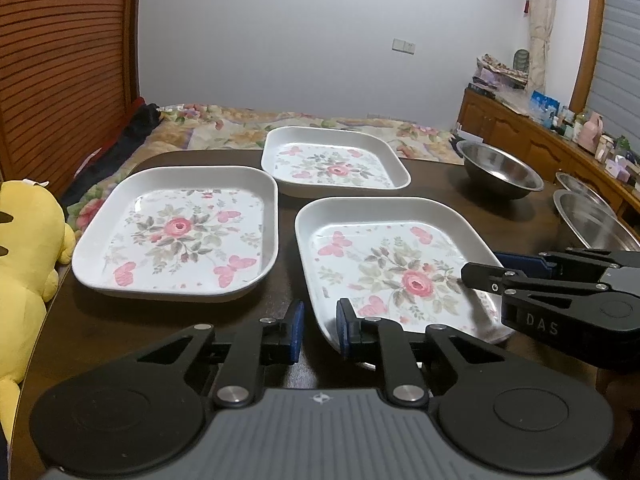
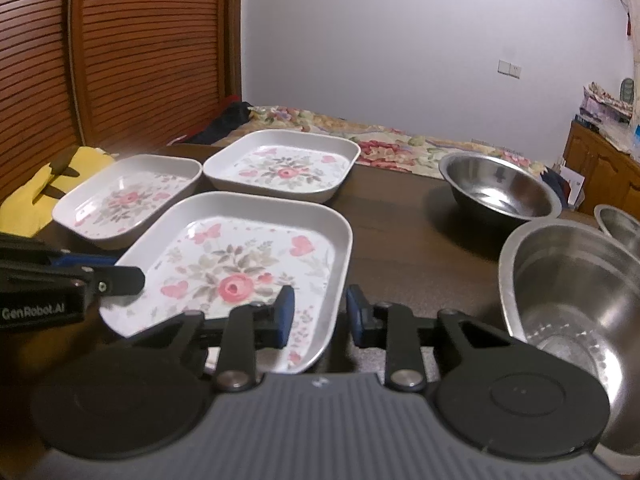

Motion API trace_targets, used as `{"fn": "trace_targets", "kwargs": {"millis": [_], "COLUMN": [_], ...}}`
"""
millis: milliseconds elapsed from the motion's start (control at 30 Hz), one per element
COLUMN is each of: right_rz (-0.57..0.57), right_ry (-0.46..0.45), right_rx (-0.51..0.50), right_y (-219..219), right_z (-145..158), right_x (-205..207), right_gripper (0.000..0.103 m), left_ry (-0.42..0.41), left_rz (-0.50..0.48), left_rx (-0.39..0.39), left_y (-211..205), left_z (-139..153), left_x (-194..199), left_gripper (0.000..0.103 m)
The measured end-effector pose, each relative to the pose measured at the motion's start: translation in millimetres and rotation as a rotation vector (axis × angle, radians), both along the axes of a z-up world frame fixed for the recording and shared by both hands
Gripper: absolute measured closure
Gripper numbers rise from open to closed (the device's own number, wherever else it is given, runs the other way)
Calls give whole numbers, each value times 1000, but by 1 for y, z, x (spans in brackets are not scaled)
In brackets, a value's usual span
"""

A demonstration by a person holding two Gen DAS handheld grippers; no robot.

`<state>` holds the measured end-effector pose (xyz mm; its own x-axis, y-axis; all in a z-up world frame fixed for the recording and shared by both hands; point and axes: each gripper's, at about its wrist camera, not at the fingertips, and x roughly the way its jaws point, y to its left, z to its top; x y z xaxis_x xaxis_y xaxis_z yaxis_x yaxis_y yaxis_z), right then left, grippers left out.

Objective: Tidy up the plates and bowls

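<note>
Plates with rose prints sit on the dark table (image 1: 100,328): a left plate (image 1: 176,232), a far plate (image 1: 334,162) behind, and a near plate (image 1: 396,264) closest to both grippers. The left gripper (image 1: 318,330) straddles the near plate's left front rim, jaws narrow, though actual pinching cannot be told. The right gripper (image 2: 320,314) straddles its right front rim, jaws also narrow, with a gap showing. Further right stand a far steel bowl (image 2: 498,188) and a near steel bowl (image 2: 572,280).
</note>
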<state>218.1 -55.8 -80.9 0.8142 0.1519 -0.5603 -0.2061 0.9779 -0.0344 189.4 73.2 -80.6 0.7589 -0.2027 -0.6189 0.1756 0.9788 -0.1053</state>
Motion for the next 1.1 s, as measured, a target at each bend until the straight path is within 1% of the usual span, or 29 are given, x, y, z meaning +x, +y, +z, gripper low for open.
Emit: {"fn": "trace_targets", "kwargs": {"millis": [133,167,200,367,533,600,867,1100], "right_rz": [-2,-2,-1,7,2,5,37,66], "right_ry": [-6,-5,-3,-1,2,-3,-26,-24], "right_rx": [2,9,16,56,92,105,169,197], "right_y": [-2,-3,-3,-8,-13,-15,-24,-26], "right_z": [-2,-2,-2,-3,-3,0,13,13], "right_x": [1,2,2,1,-2,-7,-33,-61], "right_gripper": [75,76,77,81,88,91,91,91], "left_ry": [-2,-1,-1,-1,-10,-16,-42,-68], "left_rz": [0,1,-2,-2,9,9,1,-26], "left_rx": [-5,-8,-13,-14,-13,-23,-41,-7], "left_y": [0,0,1,0,2,3,7,5], "left_z": [-1,-2,-2,-1,1,4,13,21], "left_x": [2,2,2,1,-6,-11,-44,-76], "left_gripper": [85,86,90,90,91,91,91,91]}}
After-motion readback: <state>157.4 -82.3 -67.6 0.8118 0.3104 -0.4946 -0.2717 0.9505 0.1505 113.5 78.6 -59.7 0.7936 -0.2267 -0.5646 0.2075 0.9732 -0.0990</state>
